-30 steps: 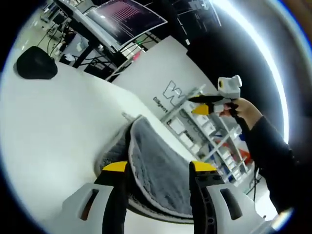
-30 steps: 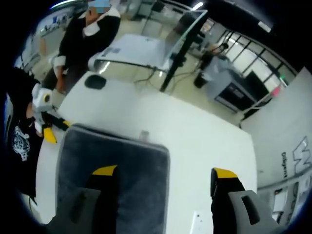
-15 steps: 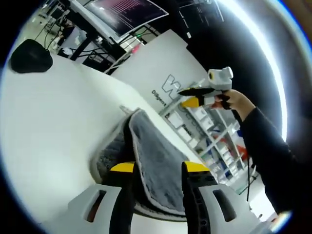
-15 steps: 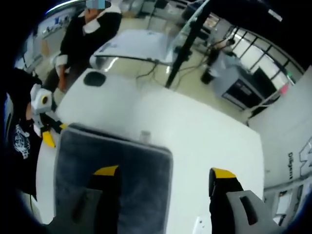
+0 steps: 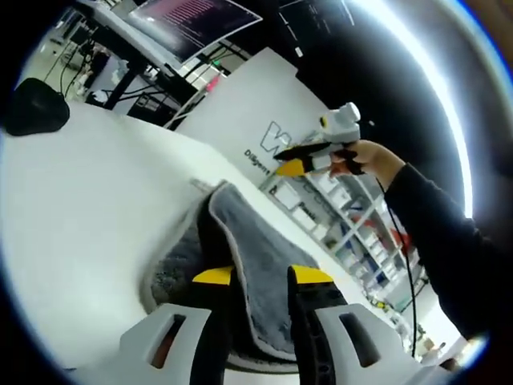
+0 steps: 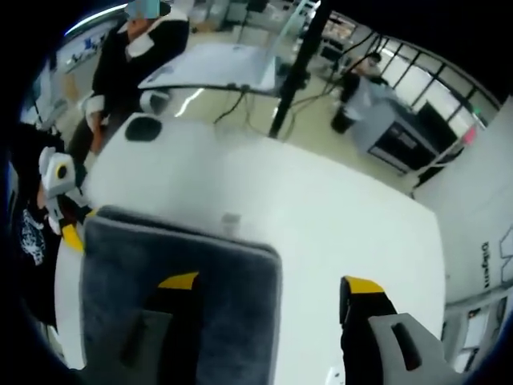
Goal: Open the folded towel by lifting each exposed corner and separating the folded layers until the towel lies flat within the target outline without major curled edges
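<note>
On the white table [image 5: 88,200], gray towel [image 5: 256,265] edge pinched in the left claw [image 5: 252,277], right claw [image 6: 268,285] wide apart above the towel's near side.

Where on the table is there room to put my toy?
The white table is bare beyond the towel, up to the black pad, and beside the towel's right edge. The towel side is crowded: the left gripper grips it.

Towel [image 6: 176,281] cut off below.

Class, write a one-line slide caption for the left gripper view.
Left gripper closes on a raised fold of the grey towel on the white table; right gripper hovers beyond.
</note>
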Demonstrator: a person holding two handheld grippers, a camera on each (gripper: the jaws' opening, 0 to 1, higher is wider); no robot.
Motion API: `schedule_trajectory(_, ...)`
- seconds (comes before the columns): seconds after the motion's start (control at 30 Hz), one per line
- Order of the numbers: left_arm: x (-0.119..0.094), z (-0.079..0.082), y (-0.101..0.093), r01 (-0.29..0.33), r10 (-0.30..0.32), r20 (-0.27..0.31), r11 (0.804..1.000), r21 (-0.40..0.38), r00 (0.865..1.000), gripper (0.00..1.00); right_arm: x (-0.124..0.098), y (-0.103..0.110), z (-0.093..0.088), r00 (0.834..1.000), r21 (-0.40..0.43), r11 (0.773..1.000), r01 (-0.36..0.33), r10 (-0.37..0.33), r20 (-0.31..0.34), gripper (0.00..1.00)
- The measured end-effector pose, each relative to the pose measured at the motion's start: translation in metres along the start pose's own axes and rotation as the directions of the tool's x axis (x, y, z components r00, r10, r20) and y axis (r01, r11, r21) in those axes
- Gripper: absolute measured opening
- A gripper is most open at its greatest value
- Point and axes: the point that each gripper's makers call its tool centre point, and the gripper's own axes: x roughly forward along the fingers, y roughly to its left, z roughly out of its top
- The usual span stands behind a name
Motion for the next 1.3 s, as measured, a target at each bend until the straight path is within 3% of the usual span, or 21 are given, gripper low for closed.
schedule_trajectory(0.13, 0.000, -0.001, 0.005, -0.024, 0.024, -0.012, 1.000, -0.004, 1.000, 0.10, 0.009, 0.001, -0.003, 1.000, -0.014, 1.000, -0.002, 0.002, -0.015, 0.67)
schedule_trajectory(0.4, -0.003, -0.001, 0.007, -0.019, 0.019, -0.017, 1.000, -0.002, 1.000, 0.06, 0.026, 0.002, -0.015, 0.998, -0.012, 1.000, -0.007, 0.006, -0.060, 0.67)
schedule_trajectory(0.57, -0.005, -0.002, 0.007, -0.017, 0.017, -0.021, 1.000, 0.007, 1.000, 0.04, 0.032, 0.001, -0.024, 0.996, -0.006, 1.000, -0.006, 0.005, -0.092, 0.56)
schedule_trajectory(0.93, -0.006, -0.002, 0.005, -0.004, 0.004, -0.017, 1.000, 0.004, 1.000, 0.03, 0.058, 0.003, -0.030, 0.994, 0.055, 0.998, -0.012, 0.018, -0.111, 0.42)
schedule_trajectory(1.17, -0.005, -0.002, 0.006, -0.002, 0.002, -0.024, 1.000, 0.009, 1.000, 0.03, 0.074, 0.002, -0.024, 0.996, 0.032, 0.999, -0.007, 0.010, -0.094, 0.29)
schedule_trajectory(1.3, -0.004, -0.002, 0.006, 0.000, 0.000, -0.027, 1.000, 0.010, 1.000, 0.03, 0.081, 0.004, -0.028, 0.993, 0.016, 1.000, -0.021, 0.022, -0.116, 0.29)
